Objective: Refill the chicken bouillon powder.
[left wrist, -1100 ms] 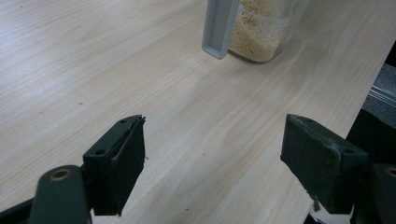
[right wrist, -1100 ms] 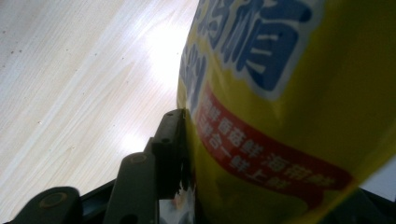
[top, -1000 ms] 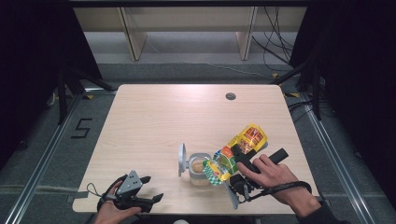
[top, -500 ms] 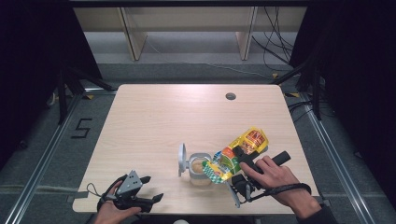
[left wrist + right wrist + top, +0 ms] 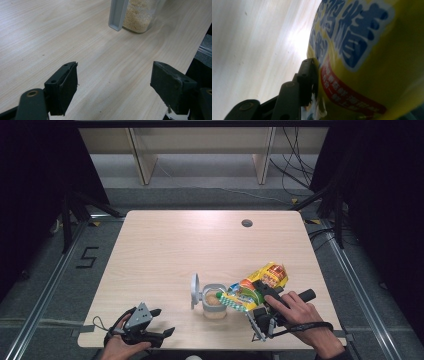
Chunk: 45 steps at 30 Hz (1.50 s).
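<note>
A clear jar (image 5: 214,301) of pale grains stands near the table's front middle, its grey lid (image 5: 194,290) flipped open to the left. A yellow snack bag (image 5: 272,272) lies tilted with its lower end over the jar's mouth. My right gripper (image 5: 264,291) is shut on the bag; its jaws have just been closing, with the bag between them. In the right gripper view a black pad (image 5: 310,75) presses into the yellow bag (image 5: 367,50). My left gripper (image 5: 163,321) rests open at the front left edge, nothing between its jaws (image 5: 113,85), pointing toward the jar (image 5: 140,17).
The wooden table (image 5: 165,245) has a round cable hole (image 5: 247,223) at the back right. Its front edge runs just below both hands. Shelf legs stand on the floor behind the table, and dark frames flank both sides.
The right gripper and the bag have shifted only slightly over the jar. The left gripper has kept still.
</note>
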Each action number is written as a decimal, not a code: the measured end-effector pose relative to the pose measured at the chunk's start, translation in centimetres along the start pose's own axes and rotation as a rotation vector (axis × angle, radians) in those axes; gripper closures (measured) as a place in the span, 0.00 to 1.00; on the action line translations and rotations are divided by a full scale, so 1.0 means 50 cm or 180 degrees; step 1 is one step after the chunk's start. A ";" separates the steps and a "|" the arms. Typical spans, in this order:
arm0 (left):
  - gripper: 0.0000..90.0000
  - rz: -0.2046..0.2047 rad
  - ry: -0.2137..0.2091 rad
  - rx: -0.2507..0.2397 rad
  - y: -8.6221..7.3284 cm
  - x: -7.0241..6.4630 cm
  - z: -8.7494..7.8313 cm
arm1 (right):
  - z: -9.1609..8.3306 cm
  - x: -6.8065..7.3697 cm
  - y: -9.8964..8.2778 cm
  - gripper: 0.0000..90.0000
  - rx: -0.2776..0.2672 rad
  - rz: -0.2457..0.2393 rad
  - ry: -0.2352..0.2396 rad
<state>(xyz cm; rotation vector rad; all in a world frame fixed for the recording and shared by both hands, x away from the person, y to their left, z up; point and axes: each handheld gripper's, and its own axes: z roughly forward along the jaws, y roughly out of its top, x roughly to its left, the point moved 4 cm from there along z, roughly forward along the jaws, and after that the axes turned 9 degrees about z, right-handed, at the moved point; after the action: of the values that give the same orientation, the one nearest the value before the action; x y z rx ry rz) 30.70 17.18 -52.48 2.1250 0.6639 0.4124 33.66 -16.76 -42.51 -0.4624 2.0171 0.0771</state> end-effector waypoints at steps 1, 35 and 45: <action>0.24 0.0001 -0.0002 -0.0003 0.000 0.000 0.000 | 0.000 0.002 0.000 0.69 -0.0006 0.0075 0.0015; 0.24 -0.0064 -0.0029 -0.0036 0.000 -0.002 0.001 | 0.054 0.058 -0.067 0.84 -0.0888 0.2404 0.0295; 0.24 -0.0059 -0.0006 -0.0035 -0.001 -0.001 0.002 | 0.105 0.041 -0.093 0.87 -0.1102 0.3079 0.0145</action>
<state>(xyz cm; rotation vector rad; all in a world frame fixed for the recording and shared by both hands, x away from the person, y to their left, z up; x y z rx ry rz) 30.70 17.11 -52.55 2.1070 0.6783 0.4032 38.89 -20.32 -46.10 0.3452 2.1049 1.0179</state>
